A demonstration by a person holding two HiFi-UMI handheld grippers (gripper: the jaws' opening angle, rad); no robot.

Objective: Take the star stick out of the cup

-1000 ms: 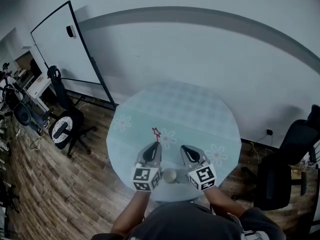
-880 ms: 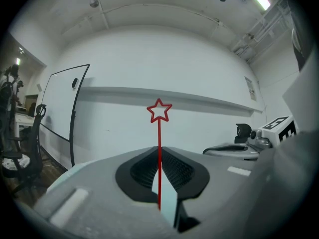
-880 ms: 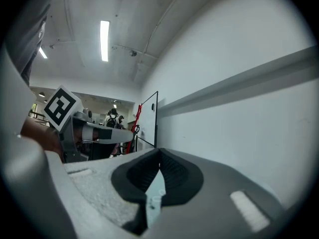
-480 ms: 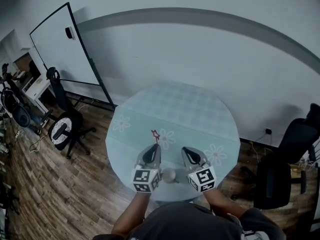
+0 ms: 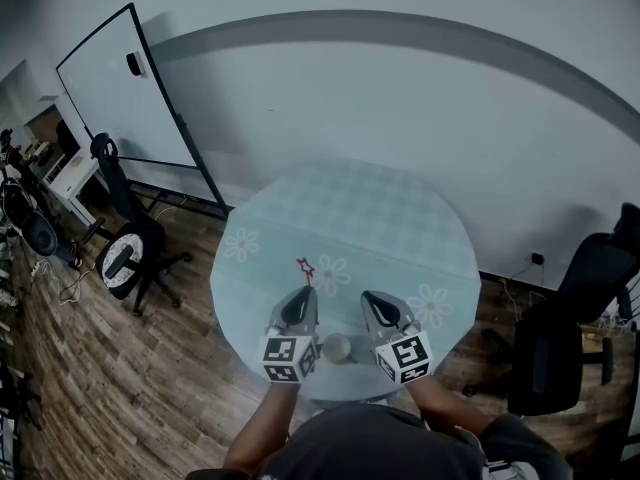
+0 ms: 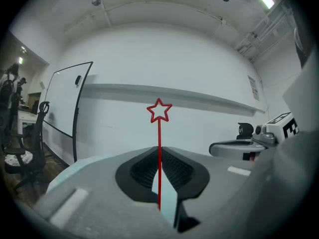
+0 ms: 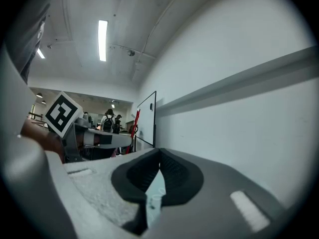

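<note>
The left gripper [image 6: 159, 152] has its jaws closed on the thin red shaft of the star stick [image 6: 159, 133], which stands upright between the pads, with its open star outline well above the jaw tips. In the head view the star stick [image 5: 304, 269] pokes out just past the tip of the left gripper [image 5: 304, 295], over the round counter [image 5: 350, 218] with its pale checked cloth and flower prints. The stick is clear of the cup [image 5: 337, 347], a small pale round thing near the counter's front edge, between the two grippers' marker cubes. The right gripper [image 5: 368, 301] is held beside the left one, on the other side of the cup. In its own view the right gripper [image 7: 159, 156] has its jaws together at the tips with nothing between them. A whiteboard [image 5: 125, 93] leans at the wall to the left, an office chair [image 5: 125, 253] stands on the wood floor [image 5: 120, 388], and a black chair [image 5: 585, 298] stands to the right.
</note>
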